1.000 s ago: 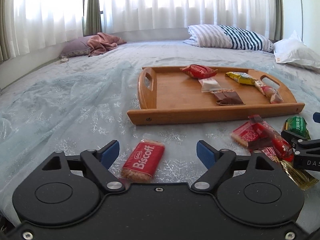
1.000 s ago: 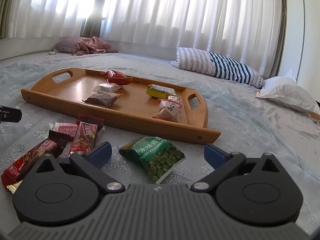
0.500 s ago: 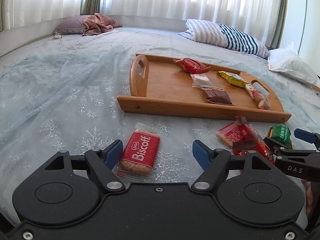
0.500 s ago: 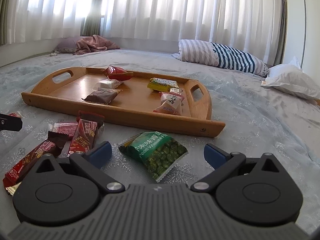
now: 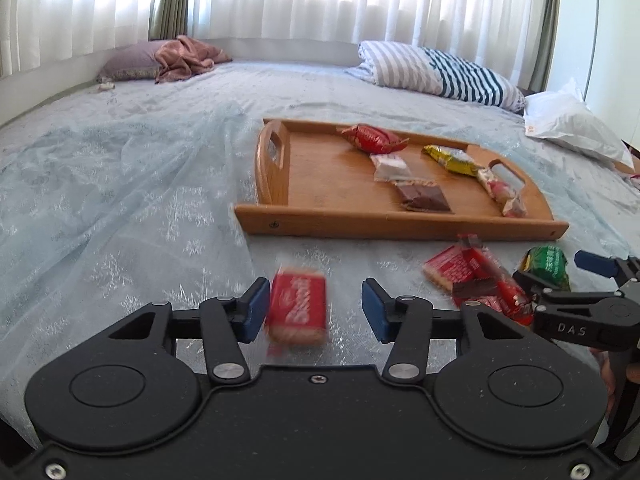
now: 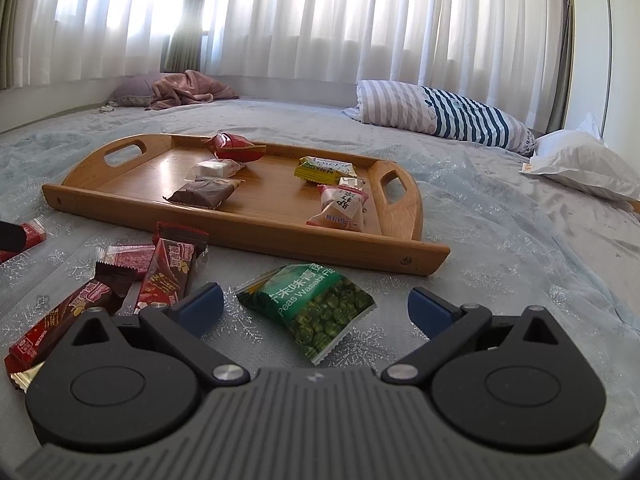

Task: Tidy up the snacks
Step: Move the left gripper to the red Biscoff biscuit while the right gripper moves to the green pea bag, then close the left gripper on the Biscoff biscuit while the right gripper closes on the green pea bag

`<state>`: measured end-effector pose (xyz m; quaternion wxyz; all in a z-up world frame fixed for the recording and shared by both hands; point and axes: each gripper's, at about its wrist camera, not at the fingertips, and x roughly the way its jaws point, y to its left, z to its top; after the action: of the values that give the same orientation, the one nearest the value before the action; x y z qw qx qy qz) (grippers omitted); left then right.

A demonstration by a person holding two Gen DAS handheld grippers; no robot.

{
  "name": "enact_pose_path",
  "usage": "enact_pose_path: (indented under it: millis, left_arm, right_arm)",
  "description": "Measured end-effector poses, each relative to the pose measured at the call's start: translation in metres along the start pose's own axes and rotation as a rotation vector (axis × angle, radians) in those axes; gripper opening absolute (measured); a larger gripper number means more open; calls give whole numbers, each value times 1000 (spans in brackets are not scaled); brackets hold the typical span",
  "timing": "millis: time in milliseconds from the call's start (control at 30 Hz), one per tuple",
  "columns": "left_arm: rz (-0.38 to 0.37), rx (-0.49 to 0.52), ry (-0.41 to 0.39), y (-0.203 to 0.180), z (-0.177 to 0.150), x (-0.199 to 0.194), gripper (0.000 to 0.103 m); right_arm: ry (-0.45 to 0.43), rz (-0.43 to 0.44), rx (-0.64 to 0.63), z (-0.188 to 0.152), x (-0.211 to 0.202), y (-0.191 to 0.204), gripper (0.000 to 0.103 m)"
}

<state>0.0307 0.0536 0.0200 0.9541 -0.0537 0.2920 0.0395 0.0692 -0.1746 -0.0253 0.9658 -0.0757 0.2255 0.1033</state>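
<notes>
Bed (image 6: 520, 240): wooden tray (image 6: 248, 236) holds five wrapped snacks (image 6: 204, 194).

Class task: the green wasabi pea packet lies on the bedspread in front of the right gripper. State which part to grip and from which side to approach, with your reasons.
Grip the green wasabi pea packet across its puffy middle, coming from the near side and slightly above. It lies flat and skewed on the bedspread, between the open jaws of the right gripper, so rolling the wrist would probably square the pads to its long edges. The flat sealed ends would likely slip.

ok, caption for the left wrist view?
Left gripper closing around a red biscuit packet on the bed, wooden tray beyond.
</notes>
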Motion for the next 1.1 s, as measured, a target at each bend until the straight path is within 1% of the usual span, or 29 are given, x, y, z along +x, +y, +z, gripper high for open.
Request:
enact_pose_path:
  millis: [100, 167, 200, 267, 400, 433, 533, 600, 700, 833, 1100]
  left_arm:
    - [23, 46, -28, -5, 1, -3, 48]
    - [28, 63, -18, -7, 1, 2, 48]
    - [25, 60, -7, -7, 1, 5, 47]
    - [14, 39, 24, -4, 0, 13, 37]
    - [46, 43, 27, -2, -3, 21, 37]
    - [45, 36, 34, 1, -3, 23, 37]
    - [10, -15, 64, 9, -4, 29, 37]
    - [-8, -30, 67, 11, -3, 28, 37]
    - [-34, -48, 59, 10, -1, 22, 35]
    - [-22, 4, 58, 0, -4, 21, 34]
    - [5, 52, 63, -10, -8, 25, 36]
  right_arm:
    - [0, 1, 1, 0, 0, 0, 103]
    - [0, 0, 0, 0, 0, 1, 103]
    - [0, -1, 0, 0, 0, 0, 103]
    - [0, 0, 0, 0, 0, 0, 103]
    - [-1, -1, 0, 0, 0, 0, 103]
    - [-1, -1, 0, 1, 0, 0, 103]
    - [-1, -1, 0, 1, 0, 0, 103]
    - [-1, -2, 0, 1, 0, 0, 103]
    - [-1, -1, 0, 1, 1, 0, 103]
    - [-1, -1, 0, 1, 0, 0, 103]
    - [-2, 1, 1, 1, 0, 0, 103]
